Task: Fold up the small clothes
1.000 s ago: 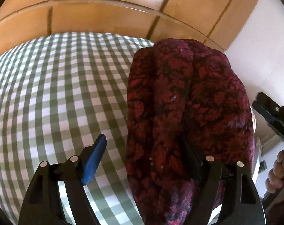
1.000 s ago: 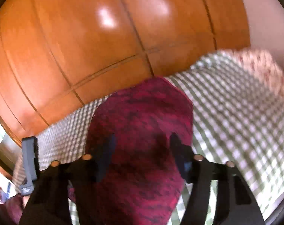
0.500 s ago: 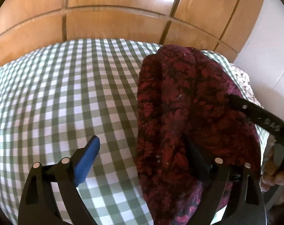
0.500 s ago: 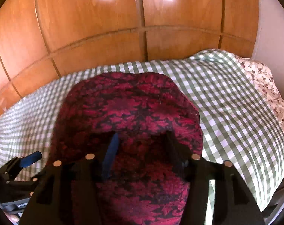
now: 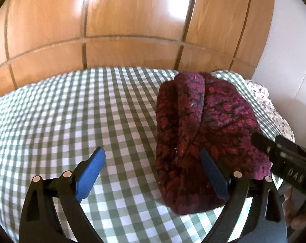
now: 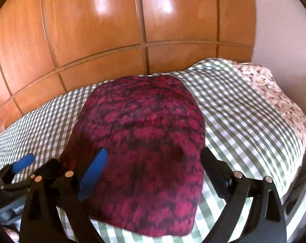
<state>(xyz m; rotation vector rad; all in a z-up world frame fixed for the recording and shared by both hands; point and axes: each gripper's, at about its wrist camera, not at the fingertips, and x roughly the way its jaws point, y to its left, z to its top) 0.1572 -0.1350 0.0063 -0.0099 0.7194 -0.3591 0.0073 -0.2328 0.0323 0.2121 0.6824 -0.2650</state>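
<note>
A folded dark red and black patterned garment (image 5: 201, 133) lies on a green and white checked bedspread (image 5: 72, 117). It also shows in the right wrist view (image 6: 144, 141). My left gripper (image 5: 153, 172) is open and empty, raised above the garment's near left edge, with one blue pad over the checked cloth and the other over the garment. My right gripper (image 6: 153, 174) is open and empty, raised above the garment's near end. The left gripper also shows in the right wrist view (image 6: 19, 168), and the right gripper in the left wrist view (image 5: 284, 162).
Glossy wooden wardrobe doors (image 5: 132, 20) stand behind the bed. A white wall (image 5: 290, 50) is on the right. A floral cloth (image 6: 274, 97) covers the bed's right end, where the bed edge drops away.
Both grippers have pulled back and up from the garment, which now lies free on the bed. The right gripper's jaws have opened wider.
</note>
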